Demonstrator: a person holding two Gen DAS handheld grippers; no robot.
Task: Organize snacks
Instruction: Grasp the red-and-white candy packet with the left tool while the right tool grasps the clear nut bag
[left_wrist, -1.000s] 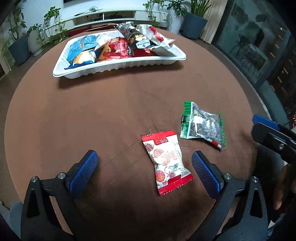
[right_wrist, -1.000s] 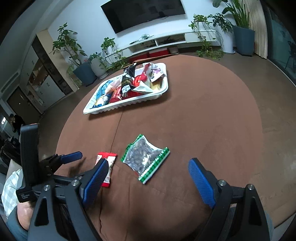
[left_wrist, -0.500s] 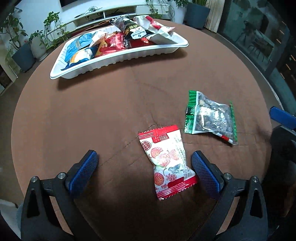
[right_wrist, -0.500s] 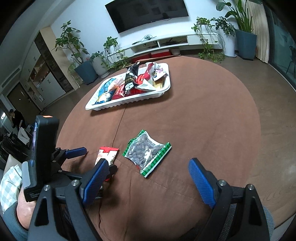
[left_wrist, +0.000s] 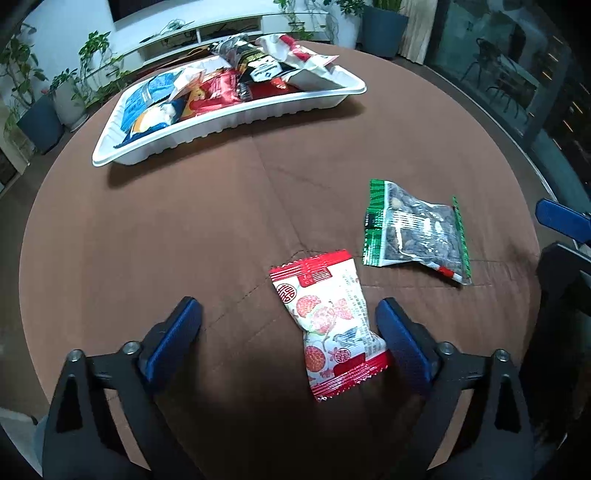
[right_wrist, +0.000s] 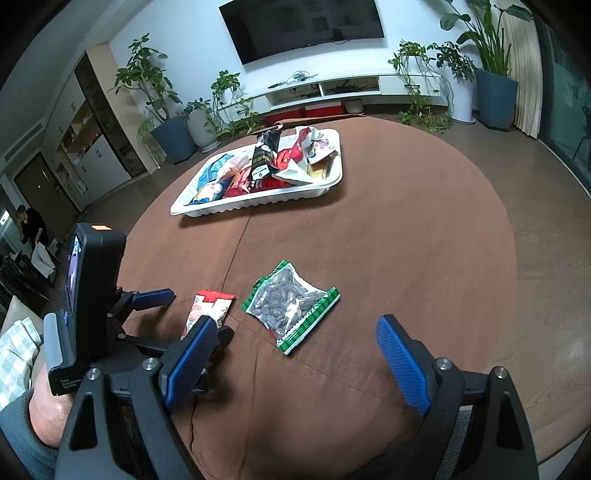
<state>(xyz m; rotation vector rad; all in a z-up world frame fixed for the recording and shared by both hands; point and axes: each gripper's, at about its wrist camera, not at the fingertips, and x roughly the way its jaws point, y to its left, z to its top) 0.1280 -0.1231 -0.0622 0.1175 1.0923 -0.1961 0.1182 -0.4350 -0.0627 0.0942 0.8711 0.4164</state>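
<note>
A red-and-white snack packet (left_wrist: 328, 325) lies flat on the brown round table (left_wrist: 166, 240), between the fingers of my left gripper (left_wrist: 290, 336). The jaws are closing; the right pad is beside the packet's edge and the left pad stands well clear. A clear packet with green edges (left_wrist: 413, 229) lies to its right. In the right wrist view that green packet (right_wrist: 291, 306) lies just ahead of my open right gripper (right_wrist: 295, 360), with nothing between the fingers. The left gripper (right_wrist: 199, 314) hangs over the red packet (right_wrist: 208, 308). A white tray (left_wrist: 229, 125) holds several snack bags.
The tray (right_wrist: 258, 201) stands at the table's far side. One blue finger of the right gripper (left_wrist: 561, 218) shows at the right edge. Beyond the table (right_wrist: 406, 240) are potted plants (right_wrist: 173, 129), a low TV shelf (right_wrist: 351, 86) and a person (right_wrist: 31, 229) far left.
The left gripper has shifted so the red-and-white packet now lies between its fingers, close to the right pad. Its fingers stand slightly narrower. The right gripper has kept still.
</note>
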